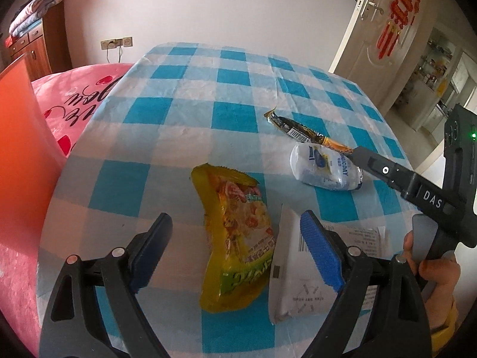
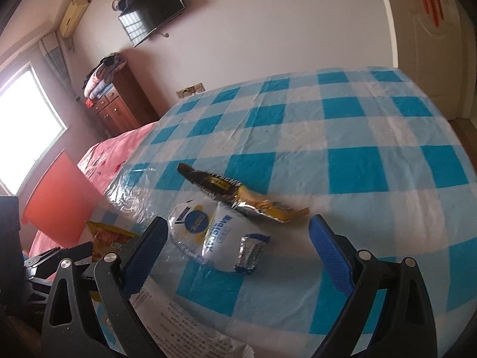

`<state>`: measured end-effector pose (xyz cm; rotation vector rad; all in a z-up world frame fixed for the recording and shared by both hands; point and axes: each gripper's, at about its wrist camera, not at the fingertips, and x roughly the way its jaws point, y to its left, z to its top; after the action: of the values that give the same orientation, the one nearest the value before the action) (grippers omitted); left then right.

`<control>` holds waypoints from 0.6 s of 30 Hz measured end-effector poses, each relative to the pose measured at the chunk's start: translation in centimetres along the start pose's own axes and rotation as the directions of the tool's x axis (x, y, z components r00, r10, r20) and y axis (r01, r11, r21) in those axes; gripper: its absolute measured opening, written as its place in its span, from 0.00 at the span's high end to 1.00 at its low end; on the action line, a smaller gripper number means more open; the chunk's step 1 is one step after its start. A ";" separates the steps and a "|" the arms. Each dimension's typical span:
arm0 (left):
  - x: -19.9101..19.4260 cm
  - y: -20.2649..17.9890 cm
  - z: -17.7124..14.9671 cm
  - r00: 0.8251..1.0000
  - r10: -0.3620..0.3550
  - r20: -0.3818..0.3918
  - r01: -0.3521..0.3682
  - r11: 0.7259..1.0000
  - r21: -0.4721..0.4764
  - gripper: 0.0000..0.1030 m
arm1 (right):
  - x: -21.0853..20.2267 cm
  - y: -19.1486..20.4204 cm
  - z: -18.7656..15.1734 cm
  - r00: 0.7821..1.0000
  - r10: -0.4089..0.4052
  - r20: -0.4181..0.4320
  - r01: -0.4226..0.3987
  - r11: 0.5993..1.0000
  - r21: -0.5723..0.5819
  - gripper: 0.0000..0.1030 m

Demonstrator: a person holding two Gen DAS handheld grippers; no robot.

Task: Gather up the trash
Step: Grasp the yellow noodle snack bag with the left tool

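Four pieces of trash are seen on the blue-and-white checked tablecloth (image 1: 208,95). The left gripper (image 1: 235,238) is held spread wide, nothing between its fingers; the yellow snack packet (image 1: 235,238) lies flat under the gap, and the white printed pouch (image 1: 298,271) is just beside it, partly covered by the blue pad. The right gripper (image 2: 237,240) is likewise spread, empty, above the white Maigicday wrapper (image 2: 214,238). A black-and-gold stick wrapper (image 2: 238,192) is touching that wrapper's far side. An orange bin (image 1: 18,137) is seen off the table's left edge.
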<state>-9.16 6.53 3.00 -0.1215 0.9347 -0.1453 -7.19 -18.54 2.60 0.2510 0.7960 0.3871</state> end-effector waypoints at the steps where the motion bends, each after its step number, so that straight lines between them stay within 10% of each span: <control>1: 0.2 0.0 0.1 1.000 0.001 -0.002 -0.001 1.000 0.002 0.17 | 0.2 0.1 0.0 1.000 0.006 -0.006 -0.006 1.000 -0.005 0.09; 18: 2.4 0.3 0.5 0.999 -0.031 -0.041 0.030 0.999 -0.022 0.56 | 1.7 0.8 0.4 0.996 0.048 -0.069 -0.051 0.997 -0.050 0.18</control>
<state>-7.39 6.42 1.35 -0.1525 0.9764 -0.1666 -5.97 -17.08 2.11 0.2101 0.8464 0.4642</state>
